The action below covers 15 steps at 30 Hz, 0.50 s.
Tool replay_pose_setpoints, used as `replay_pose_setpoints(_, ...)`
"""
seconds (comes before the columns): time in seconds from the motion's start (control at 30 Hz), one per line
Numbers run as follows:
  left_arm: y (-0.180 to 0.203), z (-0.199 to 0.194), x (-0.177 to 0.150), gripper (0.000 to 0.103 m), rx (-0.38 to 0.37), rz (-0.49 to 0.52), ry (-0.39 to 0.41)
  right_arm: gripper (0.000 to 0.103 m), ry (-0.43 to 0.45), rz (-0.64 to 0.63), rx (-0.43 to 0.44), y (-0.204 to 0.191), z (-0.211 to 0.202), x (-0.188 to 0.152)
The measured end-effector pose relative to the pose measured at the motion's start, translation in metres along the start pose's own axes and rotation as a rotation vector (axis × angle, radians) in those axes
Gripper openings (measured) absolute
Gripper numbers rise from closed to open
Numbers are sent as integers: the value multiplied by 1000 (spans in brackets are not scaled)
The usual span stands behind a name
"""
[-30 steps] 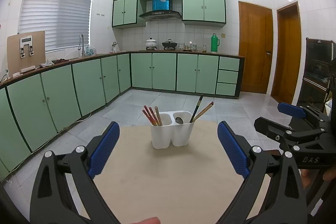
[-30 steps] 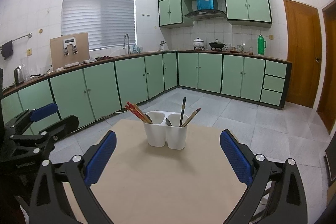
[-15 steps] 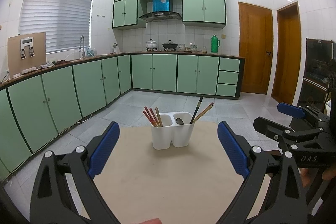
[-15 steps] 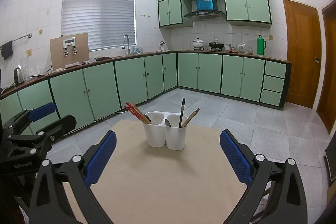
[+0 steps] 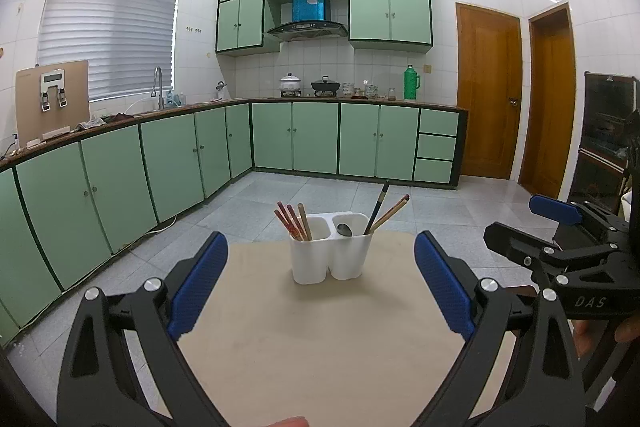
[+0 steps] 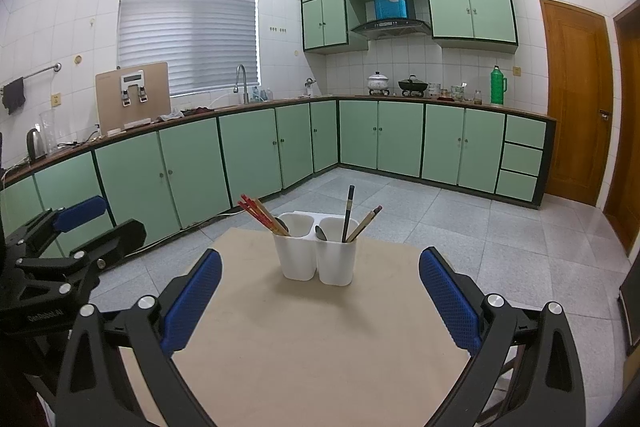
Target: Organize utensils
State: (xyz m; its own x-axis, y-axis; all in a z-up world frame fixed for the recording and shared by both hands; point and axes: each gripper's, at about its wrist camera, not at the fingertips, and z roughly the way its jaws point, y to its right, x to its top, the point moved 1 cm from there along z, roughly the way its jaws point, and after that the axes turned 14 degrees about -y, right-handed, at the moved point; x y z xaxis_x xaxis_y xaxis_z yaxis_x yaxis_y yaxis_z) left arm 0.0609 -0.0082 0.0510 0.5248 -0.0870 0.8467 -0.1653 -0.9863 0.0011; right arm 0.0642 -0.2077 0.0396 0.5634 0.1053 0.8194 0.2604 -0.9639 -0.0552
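Observation:
A white two-compartment utensil holder (image 5: 329, 255) (image 6: 316, 259) stands upright near the far edge of a beige table (image 5: 320, 339) (image 6: 312, 339). Its left compartment holds red and wooden chopsticks (image 5: 291, 221) (image 6: 260, 215). Its right compartment holds a metal spoon (image 5: 344, 229) (image 6: 321, 233), a dark chopstick and wooden chopsticks (image 5: 390, 213) (image 6: 364, 223). My left gripper (image 5: 320, 279) is open and empty, well short of the holder. My right gripper (image 6: 320, 287) is open and empty, also short of it. Each gripper shows at the side of the other's view.
Green cabinets (image 6: 248, 151) line the left and back walls under a counter with a sink tap (image 6: 241, 83), pots and a green flask (image 6: 498, 85). Wooden doors (image 5: 488, 95) stand at the right. Grey tiled floor surrounds the table.
Both grippers have hardly moved and stay open. The holder and utensils are as they were.

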Motion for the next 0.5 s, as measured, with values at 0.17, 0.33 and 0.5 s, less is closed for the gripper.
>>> replay_pose_setpoints(0.17, 0, 0, 0, 92, 0, 0, 0, 97, -1, 0, 1, 0, 0, 0)
replay_pose_setpoints(0.33, 0, 0, 0, 92, -4, 1, -1, 97, -1, 0, 1, 0, 0, 0)
replay_pose_setpoints(0.5, 0, 1, -2, 92, -9, -3, -4, 97, -2, -1, 0, 0, 0, 0)
